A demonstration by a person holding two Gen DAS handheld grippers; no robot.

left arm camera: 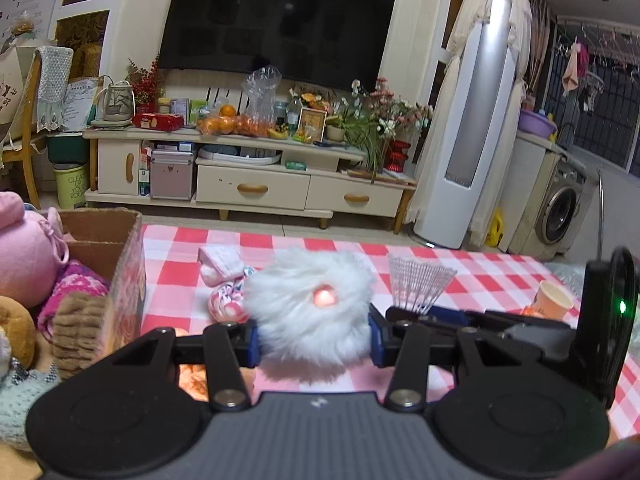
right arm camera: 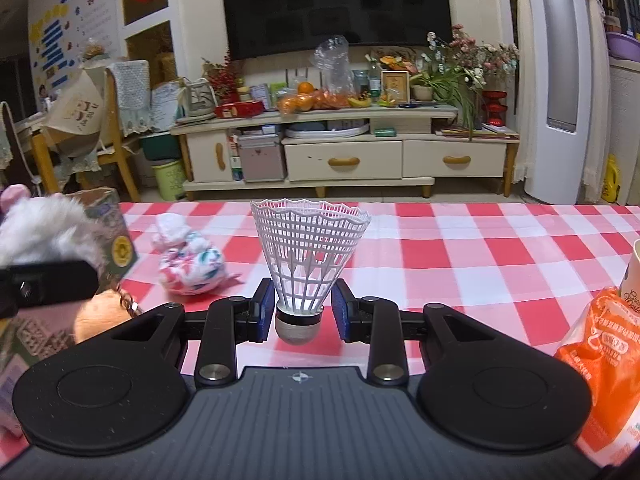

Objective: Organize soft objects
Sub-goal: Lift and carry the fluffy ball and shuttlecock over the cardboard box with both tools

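Two grippers work over the red-checked tablecloth (right arm camera: 460,248). The left gripper (left arm camera: 314,338) pinches a white fluffy ball (left arm camera: 312,312) between its blue pads, just right of the cardboard box (left arm camera: 120,256) of plush toys. The right gripper (right arm camera: 303,310), jaws spread, flanks an upright white shuttlecock (right arm camera: 308,256); its pads look just clear. A rolled sock bundle (right arm camera: 190,264) lies left of the shuttlecock.

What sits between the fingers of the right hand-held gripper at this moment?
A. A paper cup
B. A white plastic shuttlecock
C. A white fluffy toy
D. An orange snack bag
B: in the right wrist view the white plastic shuttlecock stands, skirt up, between the fingers of the right hand-held gripper.
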